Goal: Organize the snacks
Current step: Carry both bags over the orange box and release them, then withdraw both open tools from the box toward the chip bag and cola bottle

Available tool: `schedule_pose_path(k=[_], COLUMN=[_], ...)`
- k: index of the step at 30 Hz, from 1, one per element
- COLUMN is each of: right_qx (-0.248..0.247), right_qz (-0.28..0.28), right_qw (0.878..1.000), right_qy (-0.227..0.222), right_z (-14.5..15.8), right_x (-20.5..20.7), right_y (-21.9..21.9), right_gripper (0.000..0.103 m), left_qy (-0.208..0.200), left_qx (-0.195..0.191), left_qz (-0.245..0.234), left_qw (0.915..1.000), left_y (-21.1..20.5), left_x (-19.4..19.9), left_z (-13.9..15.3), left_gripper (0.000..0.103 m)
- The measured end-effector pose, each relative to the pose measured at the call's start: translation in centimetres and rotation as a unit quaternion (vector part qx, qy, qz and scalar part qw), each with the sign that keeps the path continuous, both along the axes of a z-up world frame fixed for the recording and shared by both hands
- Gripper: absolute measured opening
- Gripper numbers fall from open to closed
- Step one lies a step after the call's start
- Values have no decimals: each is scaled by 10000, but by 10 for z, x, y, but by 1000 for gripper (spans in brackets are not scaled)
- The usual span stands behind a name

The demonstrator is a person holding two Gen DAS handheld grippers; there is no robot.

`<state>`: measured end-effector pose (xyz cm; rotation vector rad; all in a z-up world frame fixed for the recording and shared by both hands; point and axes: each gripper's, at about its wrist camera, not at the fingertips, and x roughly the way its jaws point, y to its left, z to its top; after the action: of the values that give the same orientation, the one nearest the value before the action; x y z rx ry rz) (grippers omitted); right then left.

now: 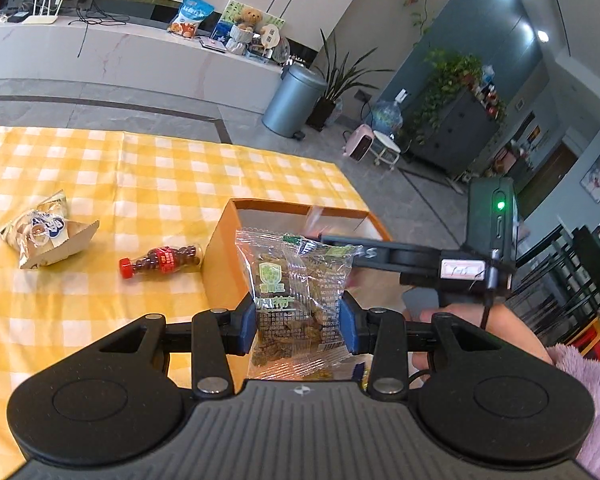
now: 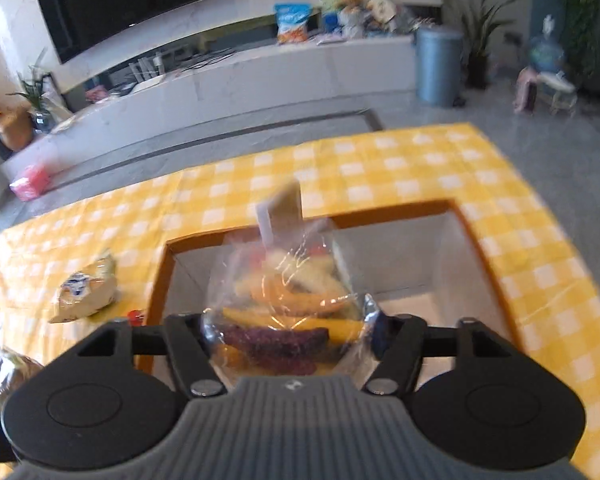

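Observation:
My left gripper (image 1: 299, 326) is shut on a clear packet of green raisins (image 1: 296, 300), held upright just in front of the orange box (image 1: 220, 256). My right gripper (image 2: 292, 336) is shut on a clear bag of mixed dried fruit chips (image 2: 288, 304), held over the open orange box (image 2: 160, 276); the box interior looks white. The right gripper also shows in the left wrist view (image 1: 420, 260), reaching over the box. A small cola-shaped candy bottle (image 1: 160, 262) and a white snack bag (image 1: 40, 232) lie on the yellow checked tablecloth (image 1: 140, 184), left of the box.
The snack bag also shows in the right wrist view (image 2: 86, 292), with another wrapped packet (image 2: 4, 372) at the left edge. Beyond the table's far edge are a low white TV cabinet (image 2: 220, 88), a grey bin (image 1: 292, 100) and plants.

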<state>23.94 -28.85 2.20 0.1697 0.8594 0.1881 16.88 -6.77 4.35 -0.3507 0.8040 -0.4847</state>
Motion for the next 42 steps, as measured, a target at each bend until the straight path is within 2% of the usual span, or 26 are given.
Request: schedule_pose_path(k=[3,8,13,20,24,30,31,32,33,34,39,42], right_qx=[-158,174,157,555,671,817,861,880,875,860,880,834], right_qz=[-322,-344,-632,-798,-740,-944,-947,-940,-921,-894,-727,-611], right_qw=[9988,9963,9908,9883,9863,9856,9853,9849,9849,9850,9856,9860], right_qy=[-322,-768,-1188,-1175,-1313,-1140,-1134,-1153,-1177,-1198,-1247,-1306], right_z=[8,30,31,21,30,31,31,32,33,34,41,47], right_x=[-16,-53,-99,-107,-107,-108,-108,-109,-109,-109,-111,-116], right_y=[-15,-53,-91,-109,-107,-109,-111,-110,-110,-108,-96,-89], right_gripper=[100,100,100,100,100,100,100,100,100,100,100,100], left_qy=[-59,-59,79,758,842,1039,1022,943,840,712,358,139], left_qx=[192,236,276,650,1158,1457,1486,1537,1583,1583,1425,1388], left_qz=[-51,-228,-725,-1130,-1127,-1237,-1281,-1329,-1391,-1427,-921,-695], left_qw=[9998,9994,9970,9886,9833,9760,9752,9746,9739,9744,9848,9878], left_y=[-5,-17,-43,-81,-93,-104,-104,-104,-104,-103,-85,-74], left_x=[-2,-1,-12,-32,-38,-41,-43,-45,-48,-51,-70,-76], left_z=[0,2,2,-21,-33,-28,-26,-24,-20,-16,11,25], left_gripper=[46,46,46,46,46,47,53,69,79,84,90,90])
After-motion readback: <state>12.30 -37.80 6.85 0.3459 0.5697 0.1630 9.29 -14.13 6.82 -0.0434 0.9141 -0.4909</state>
